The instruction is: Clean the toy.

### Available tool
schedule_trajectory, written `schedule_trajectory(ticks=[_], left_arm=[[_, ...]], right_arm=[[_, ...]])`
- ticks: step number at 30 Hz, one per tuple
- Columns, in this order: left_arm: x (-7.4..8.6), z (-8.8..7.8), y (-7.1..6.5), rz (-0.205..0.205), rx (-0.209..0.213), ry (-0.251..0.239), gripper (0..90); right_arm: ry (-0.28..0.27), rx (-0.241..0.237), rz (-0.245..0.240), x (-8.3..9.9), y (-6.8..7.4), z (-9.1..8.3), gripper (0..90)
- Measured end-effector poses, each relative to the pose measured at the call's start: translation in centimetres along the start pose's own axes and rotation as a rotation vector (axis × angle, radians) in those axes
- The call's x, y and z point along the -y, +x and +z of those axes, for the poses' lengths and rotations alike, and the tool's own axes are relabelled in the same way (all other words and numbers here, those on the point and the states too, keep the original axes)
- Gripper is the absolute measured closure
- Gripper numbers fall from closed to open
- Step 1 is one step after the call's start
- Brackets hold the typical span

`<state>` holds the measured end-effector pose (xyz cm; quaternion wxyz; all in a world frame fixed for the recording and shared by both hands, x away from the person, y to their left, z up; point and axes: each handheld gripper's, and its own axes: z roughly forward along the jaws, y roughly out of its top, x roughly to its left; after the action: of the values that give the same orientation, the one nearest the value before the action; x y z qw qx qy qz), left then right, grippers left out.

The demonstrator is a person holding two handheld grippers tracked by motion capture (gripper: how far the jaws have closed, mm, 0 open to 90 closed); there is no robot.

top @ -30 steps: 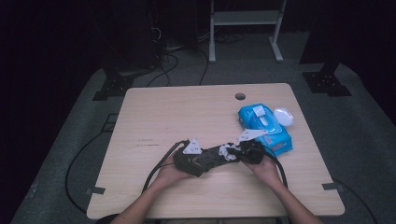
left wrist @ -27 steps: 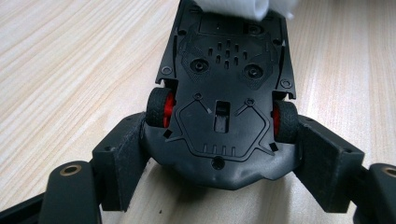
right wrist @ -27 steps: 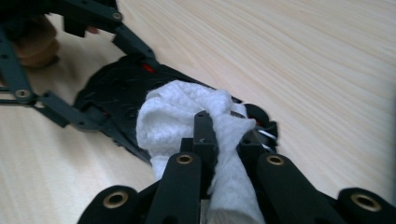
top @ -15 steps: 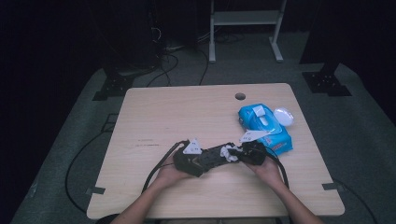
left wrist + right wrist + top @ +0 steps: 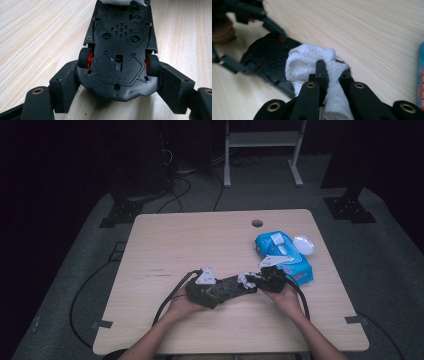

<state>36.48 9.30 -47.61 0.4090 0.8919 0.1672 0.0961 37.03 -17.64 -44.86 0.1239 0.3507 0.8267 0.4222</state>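
Observation:
A black toy car (image 5: 120, 50) with red wheels lies upside down, its underside facing up. My left gripper (image 5: 117, 87) is shut on its rear end, the pads pressing just behind the two rear wheels. In the high view the car (image 5: 227, 287) sits near the table's front middle between both hands. My right gripper (image 5: 330, 72) is shut on a bunched white wipe (image 5: 312, 60), which rests on the car's far end (image 5: 265, 53). The wipe (image 5: 245, 279) shows in the high view just ahead of the right gripper (image 5: 257, 279).
A blue pack of wipes (image 5: 282, 255) lies at the right of the wooden table (image 5: 200, 240), with a round white lid (image 5: 303, 244) beside it. A cable hole (image 5: 257, 223) sits near the far edge. Black cables trail off the front left.
The right gripper with the wipe has shifted slightly against the car's end. The left gripper and the car have kept still.

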Motion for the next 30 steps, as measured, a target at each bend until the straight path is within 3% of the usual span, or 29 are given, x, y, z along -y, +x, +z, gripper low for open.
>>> schedule_trajectory(ticks=[6, 10, 13, 18, 21, 27, 30], left_arm=[[0.2, 0.0, 0.2, 0.002, -0.005, 0.02, 23.8], [0.0, -0.3, 0.2, -0.019, -0.001, -0.011, 23.8], [0.1, -0.3, 0.2, -0.011, -0.004, -0.006, 23.7], [0.1, -0.2, 0.2, 0.001, -0.008, 0.009, 23.8], [0.2, -0.2, 0.2, -0.003, -0.006, 0.014, 23.8], [0.2, -0.3, 0.3, 0.004, -0.006, 0.014, 23.8], [0.1, -0.3, 0.3, 0.01, -0.01, 0.016, 23.8]], right_arm=[[-0.021, -0.022, -0.031, -1.2, 1.1, 1.5, 82.6], [-0.023, 0.009, 0.013, -0.9, -0.2, 1.6, 82.7], [-0.017, 0.04, 0.034, -0.8, -0.9, 1.3, 82.7], [-0.018, 0.004, 0.01, -1.6, 0.5, 2.1, 82.7], [-0.009, 0.008, -0.015, -2.1, 1.1, 2.6, 82.7], [-0.008, 0.06, 0.047, -1.9, -1.0, 1.9, 82.7], [-0.015, 0.042, 0.036, -2.0, -0.5, 1.9, 82.7]])
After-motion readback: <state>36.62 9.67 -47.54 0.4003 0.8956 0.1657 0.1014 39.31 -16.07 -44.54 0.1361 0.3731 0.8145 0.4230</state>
